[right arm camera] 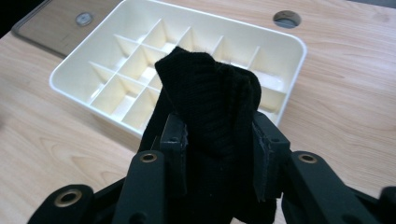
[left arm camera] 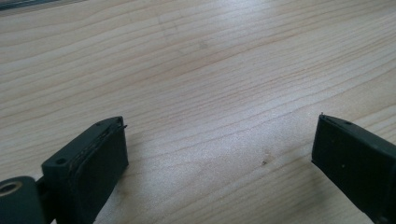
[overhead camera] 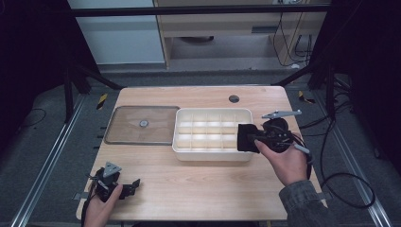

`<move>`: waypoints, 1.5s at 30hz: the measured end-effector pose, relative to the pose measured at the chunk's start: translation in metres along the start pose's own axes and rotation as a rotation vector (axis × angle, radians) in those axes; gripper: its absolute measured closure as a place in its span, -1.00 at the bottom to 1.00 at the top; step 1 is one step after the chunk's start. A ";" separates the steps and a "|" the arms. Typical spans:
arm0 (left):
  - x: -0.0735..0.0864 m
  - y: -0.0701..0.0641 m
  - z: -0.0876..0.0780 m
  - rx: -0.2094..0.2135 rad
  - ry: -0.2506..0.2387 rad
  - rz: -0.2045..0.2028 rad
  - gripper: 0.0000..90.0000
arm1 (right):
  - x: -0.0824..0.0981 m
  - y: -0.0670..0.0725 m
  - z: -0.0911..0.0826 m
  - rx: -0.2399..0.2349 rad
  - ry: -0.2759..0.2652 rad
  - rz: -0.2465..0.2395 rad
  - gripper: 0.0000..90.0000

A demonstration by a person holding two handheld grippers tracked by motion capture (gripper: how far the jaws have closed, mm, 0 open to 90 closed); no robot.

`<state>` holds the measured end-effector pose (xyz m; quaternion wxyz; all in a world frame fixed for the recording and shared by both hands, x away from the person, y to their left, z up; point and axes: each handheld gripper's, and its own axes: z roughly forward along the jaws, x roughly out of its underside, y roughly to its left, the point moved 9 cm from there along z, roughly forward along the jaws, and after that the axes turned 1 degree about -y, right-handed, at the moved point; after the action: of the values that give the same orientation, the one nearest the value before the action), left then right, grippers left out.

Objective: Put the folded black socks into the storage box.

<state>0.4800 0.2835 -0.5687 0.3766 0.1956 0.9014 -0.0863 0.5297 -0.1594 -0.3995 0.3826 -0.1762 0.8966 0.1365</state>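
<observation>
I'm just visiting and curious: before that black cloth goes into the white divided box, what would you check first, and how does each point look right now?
1. Right tongs shut on the black knitted cloth: ok, both pads press its sides.
2. Cloth bundled, nothing trailing: cannot tell, its lower part is hidden behind the tongs.
3. White divided box has free compartments: ok, those in sight look empty.
4. Box uncovered: ok, the clear lid lies flat on the table beside it.
5. Cloth over a compartment: not ok, it hangs at the box's right end in the high view.
6. Left tongs out of the way: ok, open and low over bare table.
</observation>
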 end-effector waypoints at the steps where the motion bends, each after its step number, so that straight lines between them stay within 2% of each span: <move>1: 0.000 0.000 0.001 0.001 0.000 0.002 -0.93 | -0.001 -0.003 0.000 0.004 -0.002 0.005 0.40; 3: -0.002 0.001 0.002 -0.011 -0.003 0.006 -0.93 | -0.002 -0.007 0.001 0.012 -0.002 0.011 0.40; 4: -0.004 0.005 0.004 -0.021 0.000 0.029 -0.93 | -0.003 -0.009 0.004 0.014 0.000 0.016 0.40; 9: -0.010 0.013 0.010 -0.024 -0.005 -0.002 -0.93 | -0.007 -0.011 0.010 0.026 -0.007 0.023 0.40; 10: -0.013 0.016 0.011 -0.024 -0.014 -0.007 -0.93 | -0.013 -0.013 0.013 0.051 -0.013 0.005 0.40; 14: -0.017 0.017 0.011 -0.020 -0.015 -0.008 -0.92 | -0.026 -0.010 0.015 0.071 -0.025 -0.024 0.40; 18: -0.021 0.015 0.009 -0.014 -0.028 0.002 -0.93 | -0.034 -0.011 0.017 0.095 -0.028 -0.024 0.40; 21: -0.022 0.014 0.008 -0.016 -0.032 0.004 -0.93 | -0.038 -0.014 0.024 0.110 -0.004 -0.037 0.40; 22: -0.021 0.012 0.010 -0.008 -0.017 0.024 -0.93 | -0.038 -0.014 0.026 0.113 0.004 -0.036 0.40; 23: -0.021 0.012 0.010 -0.008 -0.017 0.024 -0.93 | -0.038 -0.014 0.026 0.113 0.004 -0.036 0.40; 25: -0.019 0.010 0.012 -0.006 0.003 0.049 -0.93 | -0.038 -0.014 0.029 0.123 0.018 -0.047 0.40; 26: -0.018 0.011 0.013 -0.015 0.009 0.060 -0.93 | -0.038 -0.016 0.032 0.136 0.027 -0.058 0.40; 36: -0.016 0.017 0.014 -0.016 0.009 0.043 -0.93 | -0.045 -0.023 0.050 0.142 0.072 -0.049 0.40; 45: -0.013 0.021 0.015 -0.018 0.017 0.033 -0.94 | -0.039 -0.027 0.065 0.137 0.122 -0.045 0.40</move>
<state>0.5070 0.2942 -0.5698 0.3719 0.2080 0.9019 -0.0704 0.6076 -0.1505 -0.4170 0.3415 -0.1777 0.9213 0.0553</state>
